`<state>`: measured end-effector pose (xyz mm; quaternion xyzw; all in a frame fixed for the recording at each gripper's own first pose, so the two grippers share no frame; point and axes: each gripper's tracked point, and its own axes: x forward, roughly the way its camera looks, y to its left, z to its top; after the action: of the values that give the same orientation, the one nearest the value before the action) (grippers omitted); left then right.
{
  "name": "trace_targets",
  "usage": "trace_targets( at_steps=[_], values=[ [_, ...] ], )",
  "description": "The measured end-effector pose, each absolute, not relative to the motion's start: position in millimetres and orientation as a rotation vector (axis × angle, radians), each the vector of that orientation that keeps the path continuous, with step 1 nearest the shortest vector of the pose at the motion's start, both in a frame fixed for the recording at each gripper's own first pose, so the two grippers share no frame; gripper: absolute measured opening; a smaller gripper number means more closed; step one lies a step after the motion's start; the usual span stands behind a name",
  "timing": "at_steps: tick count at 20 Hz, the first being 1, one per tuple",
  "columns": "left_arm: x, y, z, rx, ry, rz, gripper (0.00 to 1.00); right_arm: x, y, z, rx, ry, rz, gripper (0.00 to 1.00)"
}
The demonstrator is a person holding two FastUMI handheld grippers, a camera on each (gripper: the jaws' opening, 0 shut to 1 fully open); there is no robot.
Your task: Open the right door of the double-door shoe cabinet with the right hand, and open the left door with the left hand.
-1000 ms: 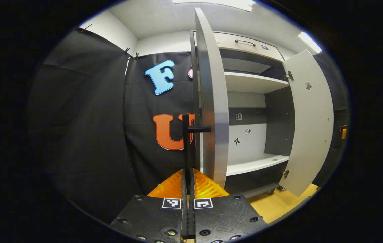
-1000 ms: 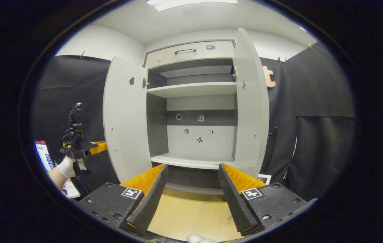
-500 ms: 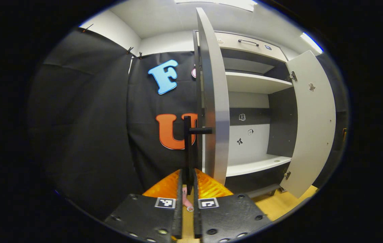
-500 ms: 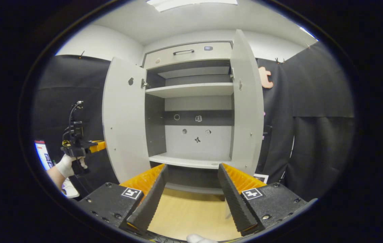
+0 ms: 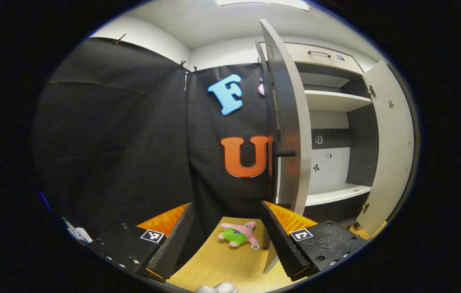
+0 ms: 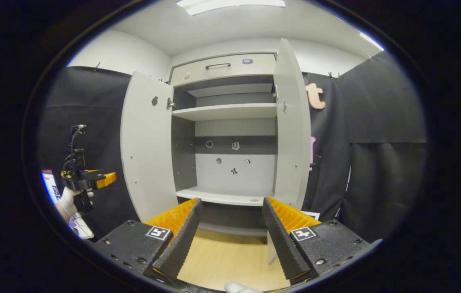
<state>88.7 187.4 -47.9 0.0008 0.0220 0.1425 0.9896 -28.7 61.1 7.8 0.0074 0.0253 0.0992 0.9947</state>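
The grey shoe cabinet (image 6: 224,110) stands with both doors swung wide. In the right gripper view its left door (image 6: 147,150) and right door (image 6: 293,134) flank bare shelves. My right gripper (image 6: 231,200) is open in front of the cabinet, holding nothing. My left gripper (image 5: 227,204) is open too, just left of the left door (image 5: 293,122), which I see edge-on with its dark handle (image 5: 284,154) apart from the fingers. The right door (image 5: 393,142) shows beyond. In the right gripper view the left gripper (image 6: 106,179) is off to the left in a gloved hand (image 6: 68,199).
A small pink and green plush toy (image 5: 238,234) lies on the wooden floor (image 5: 222,264) between the left gripper's fingers. A drawer with a handle (image 6: 218,65) tops the cabinet. Black cloth walls close both sides. A lit screen (image 6: 49,183) sits low at the left.
The left gripper has let go of the left door's handle, opened wide and drawn back to the left. The right gripper has backed off slightly, still open.
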Motion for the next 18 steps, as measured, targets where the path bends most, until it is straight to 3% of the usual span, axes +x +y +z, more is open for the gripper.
trace_targets(
  at_steps=[5, 12, 18],
  values=[
    [66, 154, -11, 0.028, 0.001, 0.262, 0.97, -27, 59, 13, 0.014, 0.042, 0.171, 0.93],
    [61, 52, 38, 0.013, -0.085, 0.099, 0.97, -25, 56, 17, 0.005, 0.033, 0.112, 0.93],
    [50, 1, 33, 0.012, -0.077, 0.095, 0.96, -24, 56, 21, 0.002, 0.022, 0.078, 0.93]
  ],
)
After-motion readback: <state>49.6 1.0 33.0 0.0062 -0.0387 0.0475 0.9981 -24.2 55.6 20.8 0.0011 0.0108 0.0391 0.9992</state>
